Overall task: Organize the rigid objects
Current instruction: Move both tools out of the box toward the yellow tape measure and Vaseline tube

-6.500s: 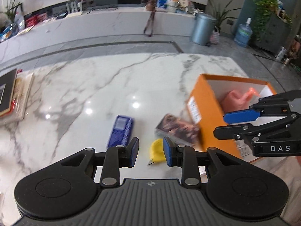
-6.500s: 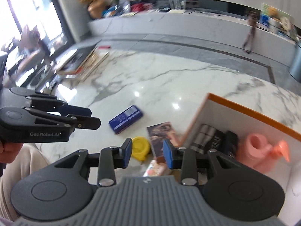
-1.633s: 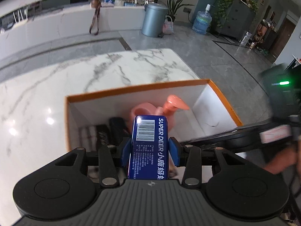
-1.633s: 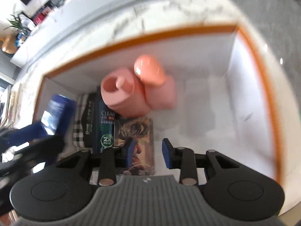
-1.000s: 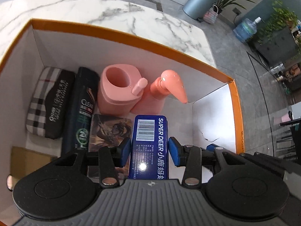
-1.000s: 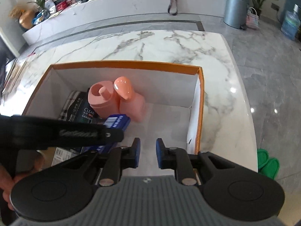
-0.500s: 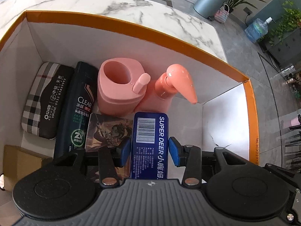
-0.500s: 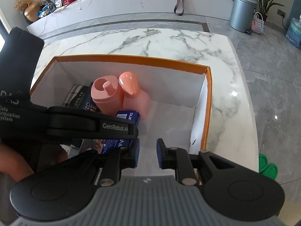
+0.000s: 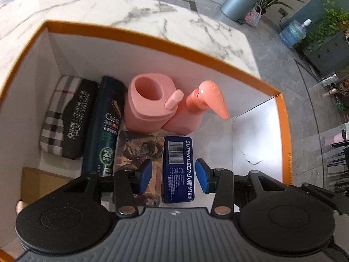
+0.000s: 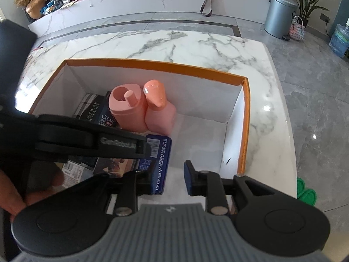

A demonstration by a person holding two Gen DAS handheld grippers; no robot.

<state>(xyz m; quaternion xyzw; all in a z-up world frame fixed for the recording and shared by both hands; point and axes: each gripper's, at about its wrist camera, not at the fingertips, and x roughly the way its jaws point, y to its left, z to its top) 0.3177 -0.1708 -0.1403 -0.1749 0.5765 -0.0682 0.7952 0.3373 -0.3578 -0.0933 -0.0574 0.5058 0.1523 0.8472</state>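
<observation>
I am setting the blue box [image 9: 178,170] down flat on the floor of the orange-rimmed carton [image 9: 152,41], just beside the illustrated card pack [image 9: 139,159] and in front of the pink pump bottle [image 9: 196,111]. The left tongs [image 9: 173,174] are standing open: both blue pads are clear of the box sides, so the box is lying free between them. The right tongs [image 10: 168,180] are hovering over the bare part of the carton floor, jaws having just been opening, with nothing between them (the box edge only appears behind the left pad).

To finish this step well, I am judging that the left tongs should be lifting straight out, without dragging a pad along the box, so it is not pushed into the pump bottle or the pink cup [image 9: 148,104]. The right tongs should be keeping off the carton wall, leaving the free space beside the box for the next item
</observation>
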